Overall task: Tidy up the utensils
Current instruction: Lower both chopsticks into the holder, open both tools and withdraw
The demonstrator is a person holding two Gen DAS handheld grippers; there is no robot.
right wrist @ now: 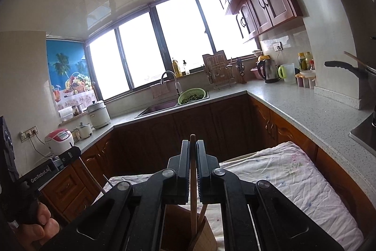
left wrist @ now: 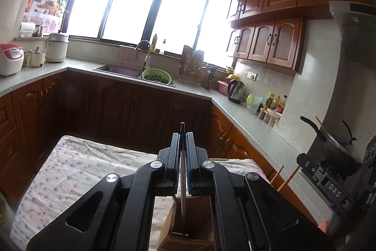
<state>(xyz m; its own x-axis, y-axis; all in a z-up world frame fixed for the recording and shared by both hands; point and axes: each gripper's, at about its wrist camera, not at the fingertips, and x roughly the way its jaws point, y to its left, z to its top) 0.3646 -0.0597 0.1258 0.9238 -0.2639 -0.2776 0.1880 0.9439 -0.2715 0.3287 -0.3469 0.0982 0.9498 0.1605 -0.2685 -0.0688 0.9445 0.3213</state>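
Observation:
My left gripper (left wrist: 182, 136) is shut on a thin metal utensil (left wrist: 182, 180) that stands upright. Its lower end reaches down into a wooden holder (left wrist: 197, 225) on the cloth-covered table (left wrist: 77, 171). My right gripper (right wrist: 193, 143) is shut on a wooden chopstick (right wrist: 193, 180), which also points down into the wooden holder (right wrist: 208, 235); a second wooden stick (right wrist: 203, 213) leans beside it. From the left wrist view, the right gripper (left wrist: 304, 160) is at the right edge with wooden chopsticks (left wrist: 288, 177) below it. The left gripper (right wrist: 74, 152) and its thin utensil (right wrist: 92, 178) show at the left of the right wrist view.
A grey counter (left wrist: 249, 133) runs around the room over brown cabinets (left wrist: 122, 109). It carries a sink (left wrist: 119, 69), a green colander (left wrist: 156, 75), a kettle (left wrist: 236, 91) and bottles. A black-handled pan (left wrist: 336, 145) stands at the right. A hand (right wrist: 40, 225) grips the left tool.

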